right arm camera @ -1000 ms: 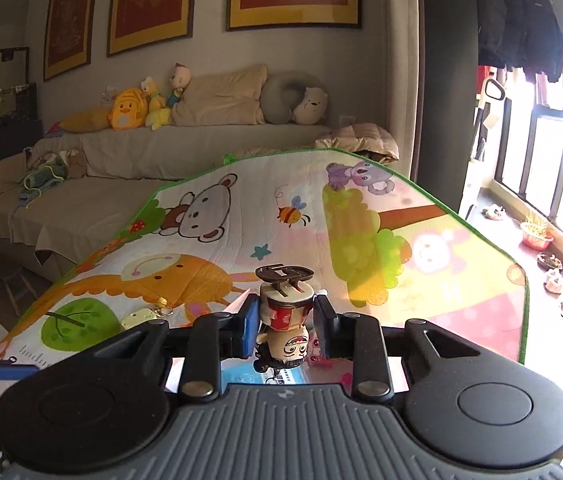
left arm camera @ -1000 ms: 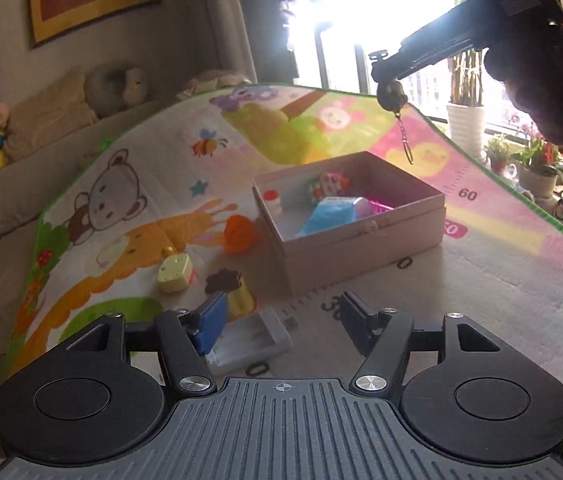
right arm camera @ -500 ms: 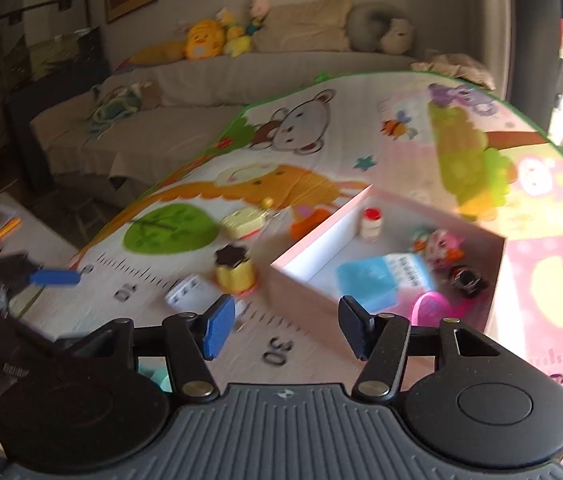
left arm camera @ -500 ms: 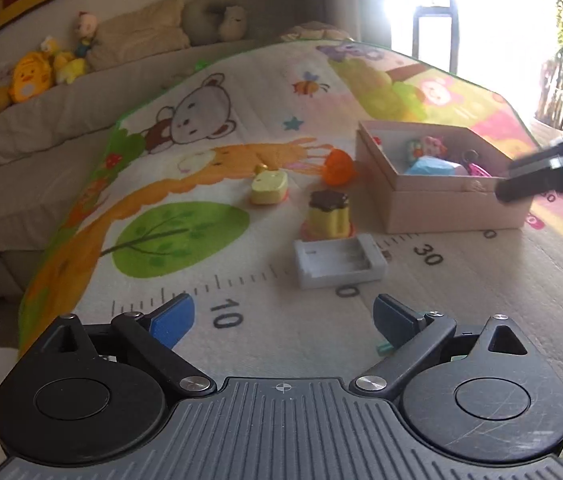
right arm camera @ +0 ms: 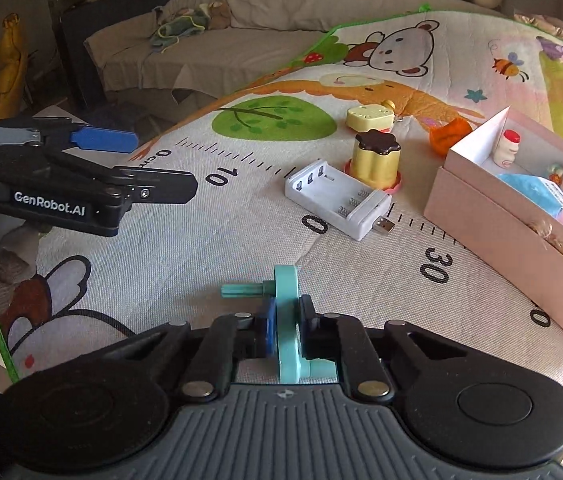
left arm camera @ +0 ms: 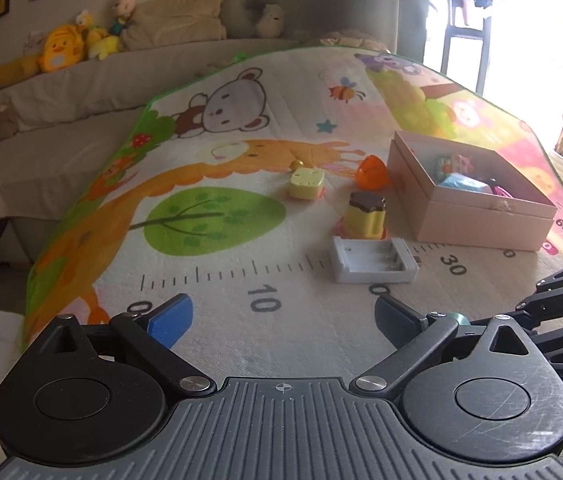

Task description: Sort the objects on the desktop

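- The right gripper pinched a teal plastic piece by its flat disc, low over the mat at its near edge.
- The piece looked light, rigid and smooth; the thin disc seemed likely to twist between the pads, and its side peg gave no better hold.
- The left gripper was spread wide and empty.
- The pink box sat to the right, already part filled; its near wall would need clearing.
- The white battery case and yellow pudding toy lay just left of the box, with bare mat between them and the piece.
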